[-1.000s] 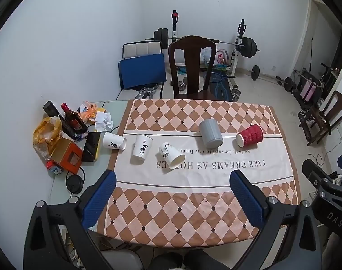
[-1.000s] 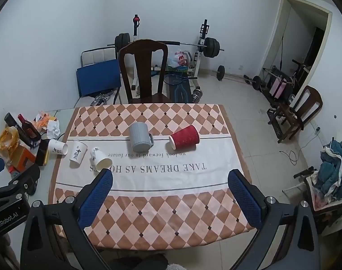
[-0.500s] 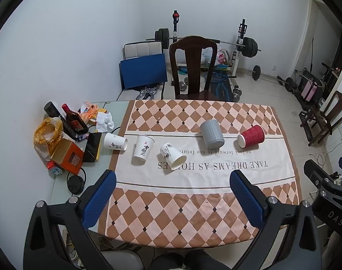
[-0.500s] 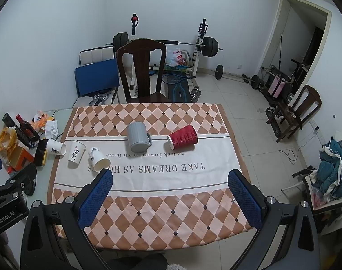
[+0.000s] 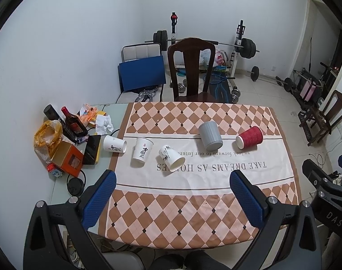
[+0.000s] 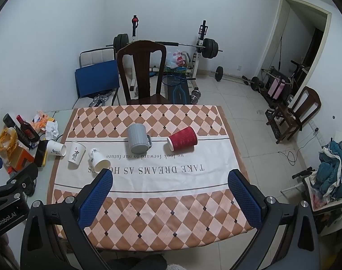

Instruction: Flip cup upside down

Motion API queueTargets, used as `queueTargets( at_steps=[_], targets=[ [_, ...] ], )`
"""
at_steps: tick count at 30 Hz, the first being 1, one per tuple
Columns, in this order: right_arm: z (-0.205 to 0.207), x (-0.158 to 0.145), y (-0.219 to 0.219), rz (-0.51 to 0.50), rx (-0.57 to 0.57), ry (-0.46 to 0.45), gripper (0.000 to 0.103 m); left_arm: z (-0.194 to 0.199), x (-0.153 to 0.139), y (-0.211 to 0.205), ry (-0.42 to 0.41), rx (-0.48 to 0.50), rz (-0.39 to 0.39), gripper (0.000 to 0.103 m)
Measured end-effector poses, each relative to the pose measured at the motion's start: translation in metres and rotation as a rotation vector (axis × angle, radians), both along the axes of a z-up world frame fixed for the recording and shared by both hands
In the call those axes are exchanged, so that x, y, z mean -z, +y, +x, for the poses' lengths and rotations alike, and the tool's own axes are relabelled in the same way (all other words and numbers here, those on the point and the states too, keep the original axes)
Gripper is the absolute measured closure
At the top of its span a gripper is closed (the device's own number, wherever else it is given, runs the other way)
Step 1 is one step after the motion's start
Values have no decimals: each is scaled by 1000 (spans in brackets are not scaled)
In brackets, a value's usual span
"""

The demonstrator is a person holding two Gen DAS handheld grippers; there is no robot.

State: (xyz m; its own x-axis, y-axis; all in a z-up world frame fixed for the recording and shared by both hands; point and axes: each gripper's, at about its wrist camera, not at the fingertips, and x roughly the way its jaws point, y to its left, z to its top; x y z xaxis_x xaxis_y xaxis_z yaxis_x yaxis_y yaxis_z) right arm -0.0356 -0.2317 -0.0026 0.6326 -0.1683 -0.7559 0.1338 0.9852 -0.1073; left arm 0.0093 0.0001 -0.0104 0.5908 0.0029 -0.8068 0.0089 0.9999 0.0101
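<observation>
Several cups sit on the checkered tablecloth (image 5: 193, 213). A red ribbed paper cup (image 5: 249, 138) (image 6: 182, 138) lies on its side at the right. A grey mug (image 5: 210, 135) (image 6: 138, 138) stands mouth down near the middle. A white paper cup (image 5: 171, 158) (image 6: 98, 160) lies on its side, another (image 5: 142, 149) (image 6: 76, 154) stands mouth down, and a third (image 5: 114, 143) (image 6: 56, 148) lies on its side at the left edge. My left gripper (image 5: 172, 194) and right gripper (image 6: 169, 190) are open and empty, high above the table's near edge.
Bottles (image 5: 73, 123), an orange box (image 5: 67, 158), a phone (image 5: 91, 149) and wrappers crowd the table's left side. A dark wooden chair (image 5: 191, 67) stands at the far edge. Weights and a barbell rack stand behind. Another chair (image 6: 299, 112) is on the right.
Both grippers have risen and pulled back a little, so the table looks slightly smaller and lower in view. The cups have not moved.
</observation>
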Motion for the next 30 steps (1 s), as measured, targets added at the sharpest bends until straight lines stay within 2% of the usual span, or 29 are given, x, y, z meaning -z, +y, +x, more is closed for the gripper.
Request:
queueTargets(
  at_steps=[30],
  targets=[
    [1,1,-9,-7,4,-17,0,1,-1,-3,-5,1,1,0]
  ],
)
